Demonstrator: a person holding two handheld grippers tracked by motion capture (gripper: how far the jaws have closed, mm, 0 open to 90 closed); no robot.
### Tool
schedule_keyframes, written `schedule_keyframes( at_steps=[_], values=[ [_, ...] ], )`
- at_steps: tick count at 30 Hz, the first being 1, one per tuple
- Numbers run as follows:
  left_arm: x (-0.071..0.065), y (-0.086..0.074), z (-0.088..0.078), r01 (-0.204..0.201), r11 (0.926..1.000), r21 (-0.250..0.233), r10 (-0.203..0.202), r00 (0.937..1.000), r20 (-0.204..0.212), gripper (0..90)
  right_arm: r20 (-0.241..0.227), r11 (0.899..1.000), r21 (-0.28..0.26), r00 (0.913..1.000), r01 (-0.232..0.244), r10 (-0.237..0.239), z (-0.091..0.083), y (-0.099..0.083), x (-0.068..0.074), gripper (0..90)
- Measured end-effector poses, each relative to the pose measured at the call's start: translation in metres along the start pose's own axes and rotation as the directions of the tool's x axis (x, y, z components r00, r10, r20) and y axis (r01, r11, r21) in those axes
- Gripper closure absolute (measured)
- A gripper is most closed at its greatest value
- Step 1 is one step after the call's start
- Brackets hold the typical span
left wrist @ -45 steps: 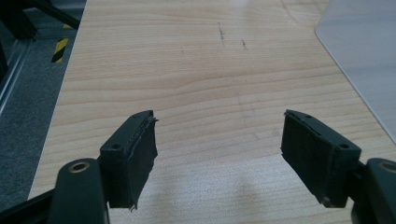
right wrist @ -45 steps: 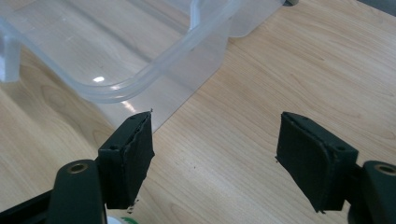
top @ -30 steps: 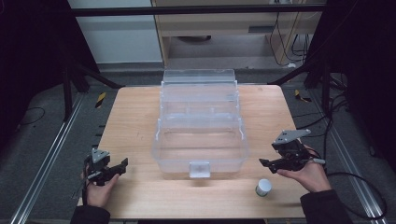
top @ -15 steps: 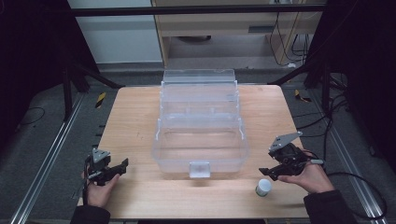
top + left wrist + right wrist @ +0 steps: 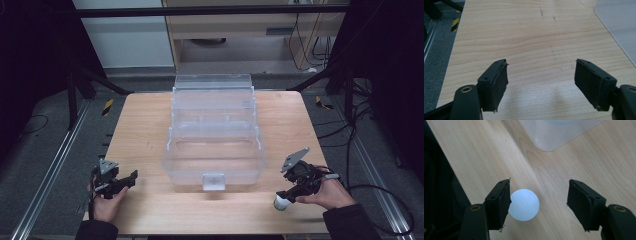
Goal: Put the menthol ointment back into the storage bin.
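White round cap-like object (image 5: 524,204) between spread jaws of right gripper (image 5: 539,202), close against one pad, near front table edge. Best to centre first, then close gently. Left gripper (image 5: 541,82) wide apart, holding nothing. Farther off, clear plastic tiered box (image 5: 214,145).

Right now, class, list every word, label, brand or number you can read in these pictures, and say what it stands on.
None can be read.
Clear plastic tiered storage box: no label shows.
Small white round-topped object: plain.
Black-and-yellow striped floor markers: stripes, no words.
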State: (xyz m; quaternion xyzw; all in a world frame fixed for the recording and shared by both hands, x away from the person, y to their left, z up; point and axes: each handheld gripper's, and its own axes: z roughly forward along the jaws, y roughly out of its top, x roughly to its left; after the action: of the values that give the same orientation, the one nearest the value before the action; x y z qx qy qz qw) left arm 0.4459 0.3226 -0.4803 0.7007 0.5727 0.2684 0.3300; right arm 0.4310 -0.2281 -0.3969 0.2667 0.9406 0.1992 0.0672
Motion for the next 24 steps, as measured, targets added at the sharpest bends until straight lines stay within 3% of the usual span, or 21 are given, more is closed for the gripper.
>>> schedule_keyframes(
  at_steps=[12, 24],
  values=[
    [-0.001, 0.0, 0.0, -0.003, 1.0, 0.002, 0.003, 1.0, -0.002, 26.1, -0.042, 0.997, 0.064, 0.9985, 0.038, -0.035, 0.013, -0.007, 0.004, 39.3],
    [0.0, 0.0, 0.0, -0.004, 1.0, 0.004, 0.004, 1.0, -0.002, 26.1, -0.063, 0.984, 0.156, 0.9951, 0.084, -0.075, 0.027, -0.003, 0.008, 44.0]
  ],
)
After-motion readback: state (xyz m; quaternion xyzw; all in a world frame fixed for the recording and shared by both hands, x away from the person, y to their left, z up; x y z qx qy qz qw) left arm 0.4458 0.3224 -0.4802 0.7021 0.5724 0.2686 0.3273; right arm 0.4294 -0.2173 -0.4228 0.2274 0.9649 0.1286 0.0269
